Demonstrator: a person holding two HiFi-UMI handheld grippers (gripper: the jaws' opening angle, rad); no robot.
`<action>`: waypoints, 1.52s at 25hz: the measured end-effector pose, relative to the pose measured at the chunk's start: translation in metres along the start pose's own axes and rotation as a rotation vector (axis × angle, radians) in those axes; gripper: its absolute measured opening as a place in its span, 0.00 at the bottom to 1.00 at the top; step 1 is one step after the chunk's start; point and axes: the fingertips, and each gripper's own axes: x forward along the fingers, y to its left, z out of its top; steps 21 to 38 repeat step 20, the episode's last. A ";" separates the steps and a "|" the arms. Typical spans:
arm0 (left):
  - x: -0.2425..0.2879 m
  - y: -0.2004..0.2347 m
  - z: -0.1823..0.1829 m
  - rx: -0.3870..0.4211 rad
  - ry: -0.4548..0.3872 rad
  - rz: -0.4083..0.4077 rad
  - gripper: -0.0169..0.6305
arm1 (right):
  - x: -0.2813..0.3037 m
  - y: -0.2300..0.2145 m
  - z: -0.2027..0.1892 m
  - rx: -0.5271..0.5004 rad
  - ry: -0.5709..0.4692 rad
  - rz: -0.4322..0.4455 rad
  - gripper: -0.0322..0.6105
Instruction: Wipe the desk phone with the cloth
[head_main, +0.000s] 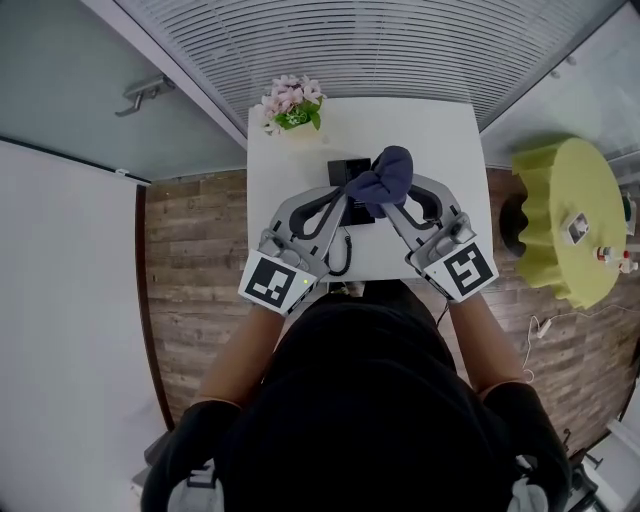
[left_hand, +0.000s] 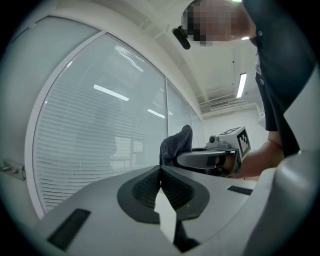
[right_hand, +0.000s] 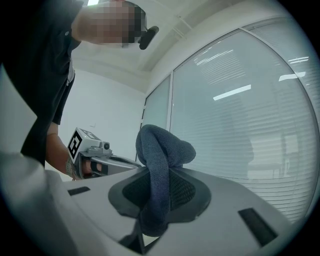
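Note:
A black desk phone (head_main: 347, 172) sits mid-table on the small white table (head_main: 440, 150), largely hidden by the cloth and both grippers. My right gripper (head_main: 386, 200) is shut on a dark blue cloth (head_main: 388, 175), which bunches up above the phone. In the right gripper view the cloth (right_hand: 159, 165) runs between the jaws and bulges over them. My left gripper (head_main: 343, 200) is shut, with its pads (left_hand: 172, 189) meeting and nothing between them. It hovers just left of the cloth (left_hand: 177, 144), tips pointing at the right gripper. The phone's black cord (head_main: 342, 256) curls toward the near edge.
A pot of pink flowers (head_main: 291, 104) stands at the table's far left corner. A glass wall with blinds (head_main: 380, 40) runs behind the table. A yellow-green round table (head_main: 572, 215) with small items is to the right, on a wooden floor (head_main: 190, 270).

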 end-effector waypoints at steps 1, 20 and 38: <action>-0.001 -0.001 -0.001 -0.004 0.002 0.000 0.04 | 0.000 0.001 0.000 0.000 -0.001 0.002 0.18; 0.009 -0.008 -0.002 0.001 0.002 -0.011 0.04 | -0.010 -0.002 -0.008 0.014 -0.019 -0.013 0.18; 0.009 -0.008 -0.002 0.001 0.002 -0.011 0.04 | -0.010 -0.002 -0.008 0.014 -0.019 -0.013 0.18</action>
